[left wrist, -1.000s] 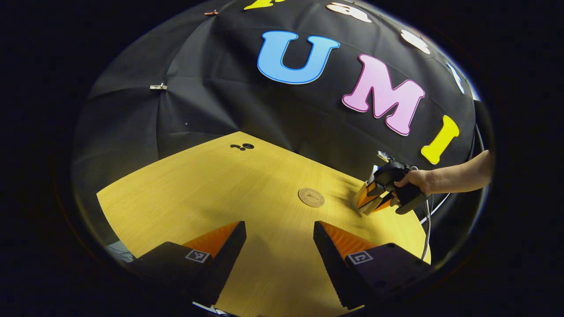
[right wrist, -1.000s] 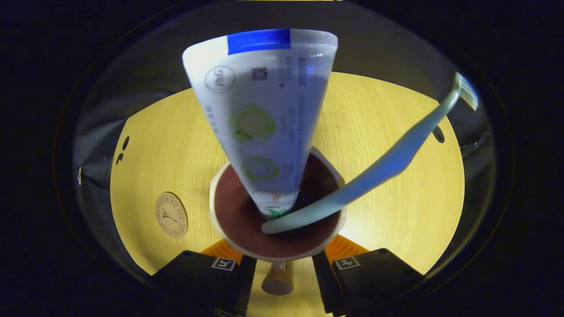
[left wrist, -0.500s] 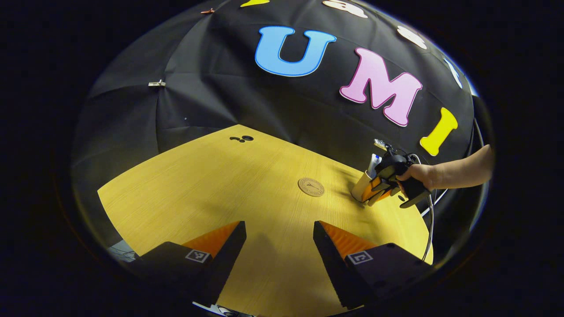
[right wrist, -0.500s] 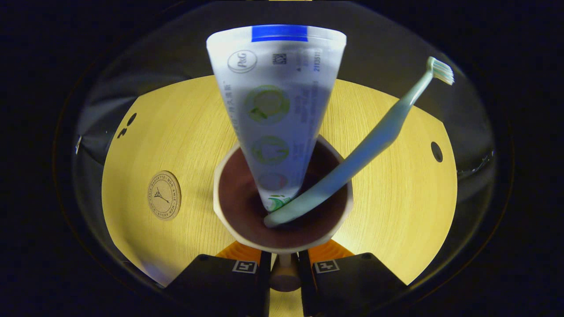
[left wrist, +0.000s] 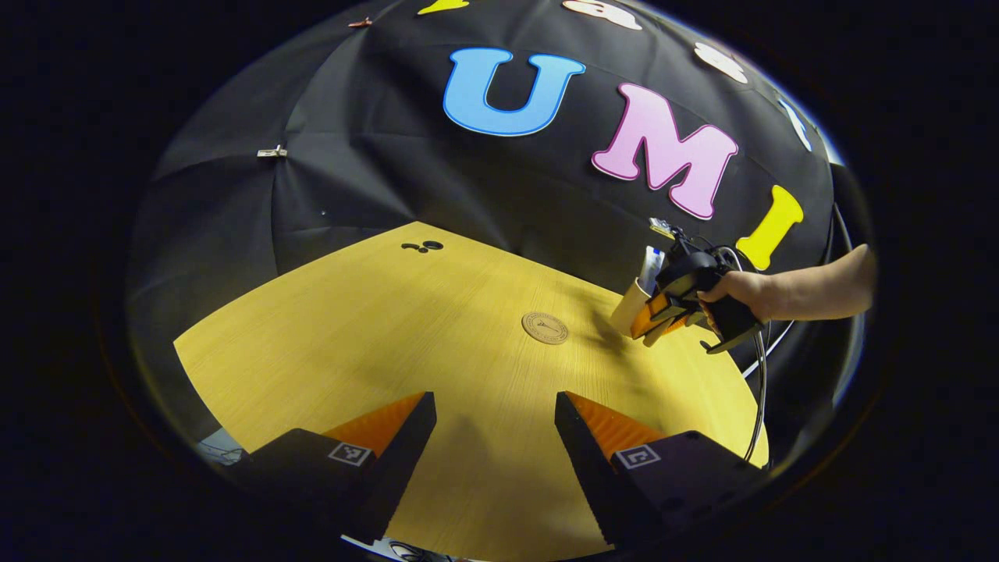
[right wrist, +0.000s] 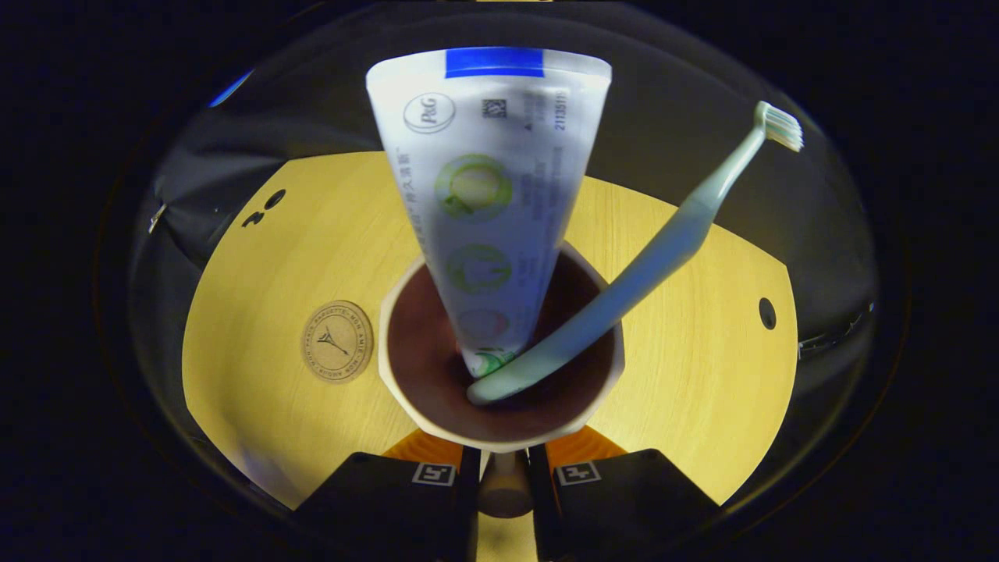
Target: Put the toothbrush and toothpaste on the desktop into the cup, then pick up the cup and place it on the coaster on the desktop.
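A beige cup (right wrist: 399, 328) with a dark inside holds a white toothpaste tube (right wrist: 488, 203) and a pale green toothbrush (right wrist: 648, 265), both leaning out of it. My right gripper (right wrist: 503, 476) is shut on the cup's handle (right wrist: 503, 493). In the left gripper view, that gripper (left wrist: 663, 316) and the cup (left wrist: 627, 308) hang tilted just above the table, right of the round cork coaster (left wrist: 545, 328). The coaster (right wrist: 337, 341) lies close to the cup's left side in the right gripper view. My left gripper (left wrist: 495, 414) stands open over the near table with nothing between its fingers.
The yellow wooden table (left wrist: 375, 336) ends at the black cloth wall. A person's hand (left wrist: 741, 289) holds the right gripper, and a cable (left wrist: 757, 398) hangs from it. Small dark holes (left wrist: 425, 247) sit at the far corner, with another hole (right wrist: 767, 313) right of the cup.
The right gripper closed on the cup's handle, then raised the cup and carried it toward the coaster. The left gripper stayed open and barely moved.
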A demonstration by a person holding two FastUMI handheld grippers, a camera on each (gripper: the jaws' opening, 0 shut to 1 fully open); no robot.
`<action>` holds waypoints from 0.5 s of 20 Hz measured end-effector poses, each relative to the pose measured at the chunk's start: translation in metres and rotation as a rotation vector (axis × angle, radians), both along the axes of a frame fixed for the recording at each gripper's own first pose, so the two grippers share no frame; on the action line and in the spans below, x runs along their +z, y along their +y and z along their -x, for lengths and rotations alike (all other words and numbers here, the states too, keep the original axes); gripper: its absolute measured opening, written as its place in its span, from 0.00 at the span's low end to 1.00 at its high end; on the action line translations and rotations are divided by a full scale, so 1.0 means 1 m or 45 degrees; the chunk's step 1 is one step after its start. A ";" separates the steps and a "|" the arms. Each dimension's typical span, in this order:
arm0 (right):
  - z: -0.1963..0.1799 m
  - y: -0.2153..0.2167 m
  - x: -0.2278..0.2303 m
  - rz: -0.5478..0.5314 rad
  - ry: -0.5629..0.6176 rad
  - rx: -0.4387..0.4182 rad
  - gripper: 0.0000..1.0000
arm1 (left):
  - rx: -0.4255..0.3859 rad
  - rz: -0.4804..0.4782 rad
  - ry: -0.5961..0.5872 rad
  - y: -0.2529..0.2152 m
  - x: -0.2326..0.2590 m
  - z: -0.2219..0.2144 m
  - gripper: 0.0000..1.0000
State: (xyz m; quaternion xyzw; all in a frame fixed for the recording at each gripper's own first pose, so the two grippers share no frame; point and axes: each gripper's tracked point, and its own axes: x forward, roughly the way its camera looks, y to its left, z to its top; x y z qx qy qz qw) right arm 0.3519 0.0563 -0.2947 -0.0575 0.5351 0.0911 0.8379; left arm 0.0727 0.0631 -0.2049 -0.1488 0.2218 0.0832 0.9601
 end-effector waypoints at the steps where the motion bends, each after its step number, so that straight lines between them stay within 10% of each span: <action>1: 0.000 0.006 0.006 -0.012 0.001 0.009 0.32 | -0.001 -0.009 0.002 0.001 0.000 0.003 0.97; 10: 0.026 0.047 0.041 -0.027 0.003 0.187 0.32 | 0.046 0.017 0.022 0.013 -0.003 0.033 0.98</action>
